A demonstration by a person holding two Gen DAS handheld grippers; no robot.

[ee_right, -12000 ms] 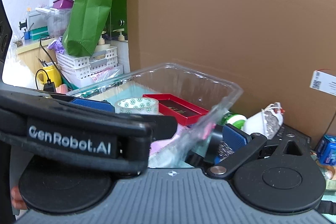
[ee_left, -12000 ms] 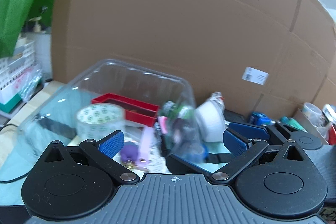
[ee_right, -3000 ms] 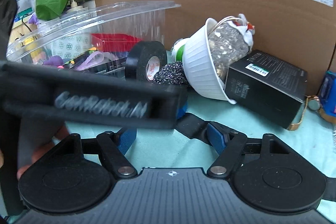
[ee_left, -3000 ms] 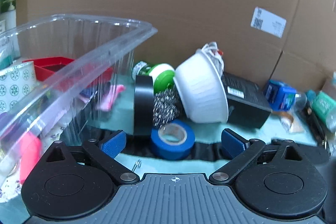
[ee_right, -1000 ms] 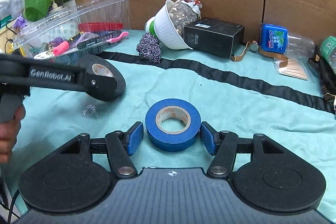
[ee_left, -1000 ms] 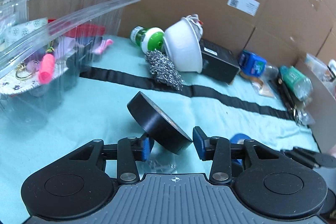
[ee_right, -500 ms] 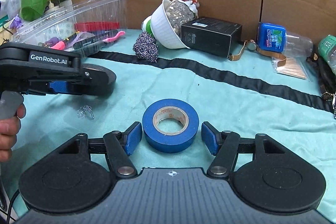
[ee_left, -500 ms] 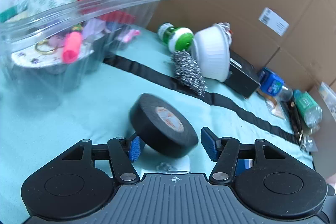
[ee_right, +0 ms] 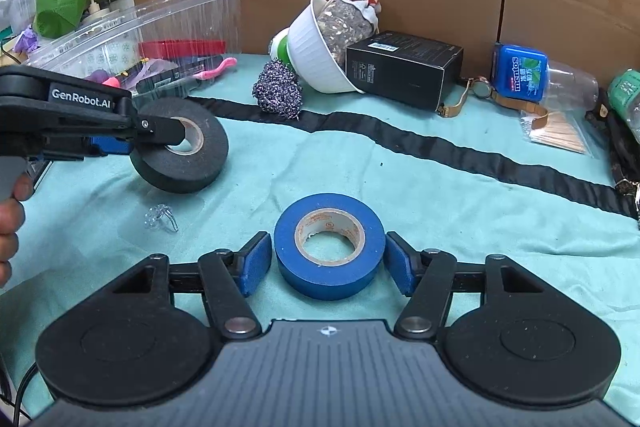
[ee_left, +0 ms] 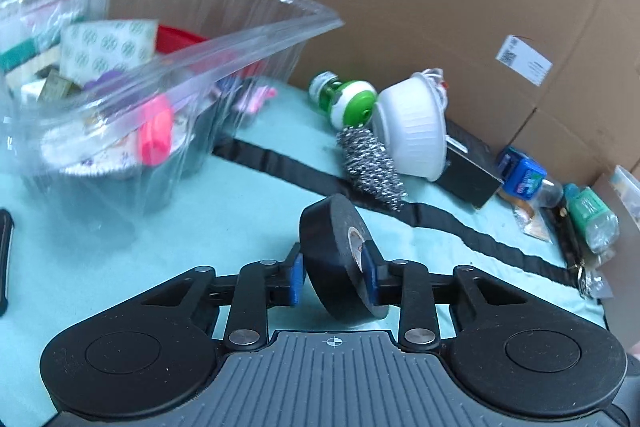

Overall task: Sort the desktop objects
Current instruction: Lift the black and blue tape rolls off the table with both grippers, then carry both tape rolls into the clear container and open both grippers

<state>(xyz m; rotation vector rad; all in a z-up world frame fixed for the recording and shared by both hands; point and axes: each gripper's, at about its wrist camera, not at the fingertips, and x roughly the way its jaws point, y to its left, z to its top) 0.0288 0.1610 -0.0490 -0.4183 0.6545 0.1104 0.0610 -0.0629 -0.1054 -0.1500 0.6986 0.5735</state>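
Note:
My left gripper (ee_left: 333, 273) is shut on a black tape roll (ee_left: 334, 251), held on edge above the teal cloth; it also shows in the right wrist view (ee_right: 182, 147), at the left. My right gripper (ee_right: 328, 263) is open, its blue pads either side of a blue tape roll (ee_right: 329, 245) lying flat on the cloth, not touching it. A clear plastic bin (ee_left: 168, 75) with a pink marker, patterned tape and a red box stands at the left.
A steel scourer (ee_right: 277, 91), a tipped white bowl (ee_right: 316, 55), a green-capped bottle (ee_left: 348, 103), a black box (ee_right: 404, 71), a watch (ee_right: 480, 89), a blue mints tin (ee_right: 520, 71) and a small clear clip (ee_right: 160, 217) lie on the cloth. Cardboard walls stand behind.
My left gripper has closed on the black tape roll and lifted it from lying tilted on the cloth to standing on edge, nearer the bin. The right gripper has barely moved.

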